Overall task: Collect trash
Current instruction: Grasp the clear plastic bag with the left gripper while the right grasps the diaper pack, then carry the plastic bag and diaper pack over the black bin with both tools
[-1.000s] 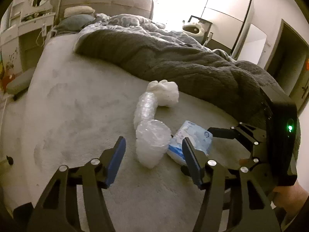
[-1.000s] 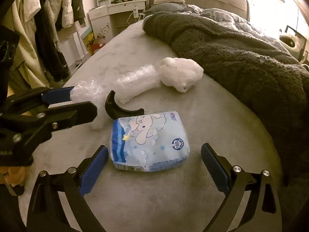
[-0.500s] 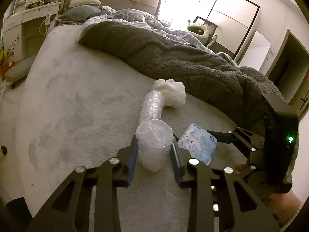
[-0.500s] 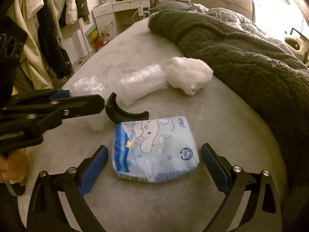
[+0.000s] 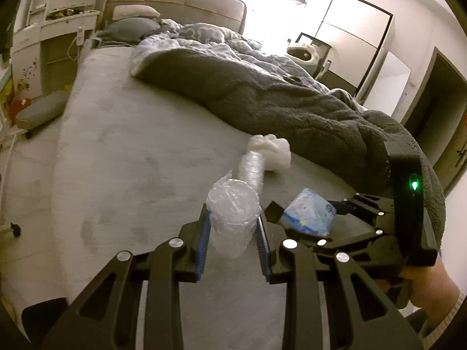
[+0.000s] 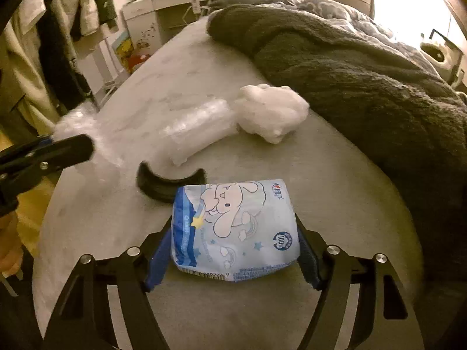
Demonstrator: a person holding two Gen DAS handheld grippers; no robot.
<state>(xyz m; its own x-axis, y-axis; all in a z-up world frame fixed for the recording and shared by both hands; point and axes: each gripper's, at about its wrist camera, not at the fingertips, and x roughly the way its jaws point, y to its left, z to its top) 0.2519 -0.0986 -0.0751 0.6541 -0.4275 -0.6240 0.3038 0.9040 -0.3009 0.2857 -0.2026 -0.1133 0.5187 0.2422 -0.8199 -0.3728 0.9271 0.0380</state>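
Two grippers, both clamped on trash on the bed.

Left gripper: jaws narrow, blue pads pressed into both sides of a crumpled wad of bubble wrap. The wad bulges above the pads. In the right wrist view the same wad shows blurred at the left edge, with the left gripper's black finger across it.

Right gripper: its jaws have just been closing, with the blue tissue pack between them. Both pads now touch the pack's sides, left pad on the blue-striped edge and the other pad on the opposite edge. The pack is cartoon face up, barcode end toward the camera. Cannot tell whether it is off the sheet. From the left wrist view the pack sits between the right gripper's black fingers, just right of the bubble wrap wad.

Still loose on the sheet:
- a roll of bubble wrap, lying flat, one end touching the white lump
- a white crumpled lump, near the edge of the grey blanket
- a black curved piece, just behind the tissue pack, its lower part hidden by the pack

A hand holds the right gripper's body at the lower right of the left wrist view.
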